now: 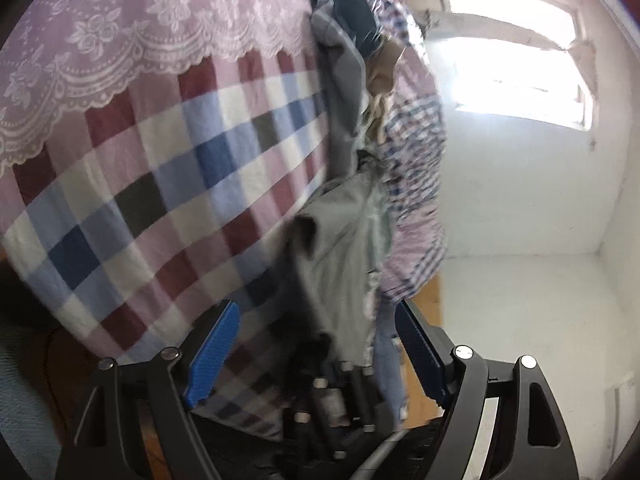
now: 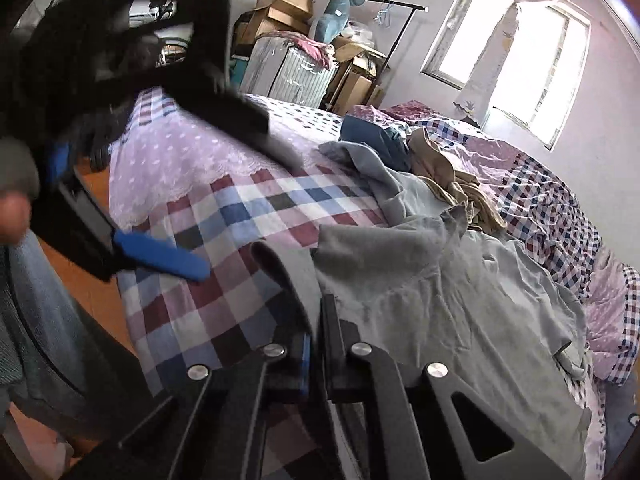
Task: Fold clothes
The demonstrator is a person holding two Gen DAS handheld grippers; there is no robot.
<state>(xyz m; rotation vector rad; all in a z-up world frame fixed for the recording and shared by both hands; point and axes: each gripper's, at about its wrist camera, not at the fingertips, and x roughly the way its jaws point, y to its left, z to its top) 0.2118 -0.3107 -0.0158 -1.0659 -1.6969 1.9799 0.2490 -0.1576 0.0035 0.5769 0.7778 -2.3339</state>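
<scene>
Bedroom with a bright window [image 2: 516, 60] at the far right and stacked boxes [image 2: 288, 4] against the back wall. Work surface is a bed with a checked sheet [image 2: 248, 216]; a lace-edged purple cover [image 2: 160, 152] lies over its far left part.

Grey shirt [image 2: 460, 300] lies rumpled on the near right part of the bed, not flat, no fold lines visible. More clothes beyond it: a second grey piece [image 2: 372, 164], a tan one [image 2: 448, 176] and a dark blue one [image 2: 372, 136], heaped together.

Right gripper [image 2: 316, 320] has its fingers pressed together on a near edge of the grey shirt, likely the hem or a sleeve; blur there makes it hard to say which. Left gripper [image 1: 316, 356] has its blue pads [image 1: 212, 356] spread wide with nothing between them. In the right wrist view it hangs over the checked sheet to the left of the shirt, and the left wrist view is motion-blurred.

Judgement: the shirt is being drawn out to lie flat. To do this well:
- keep the right grip firm and pull low along the sheet so the cloth does not bunch
- bring the free left gripper to the matching edge or corner, well apart from the right
- tension between the two, clear of the heap behind
- smooth wrinkles before any crease is made
</scene>
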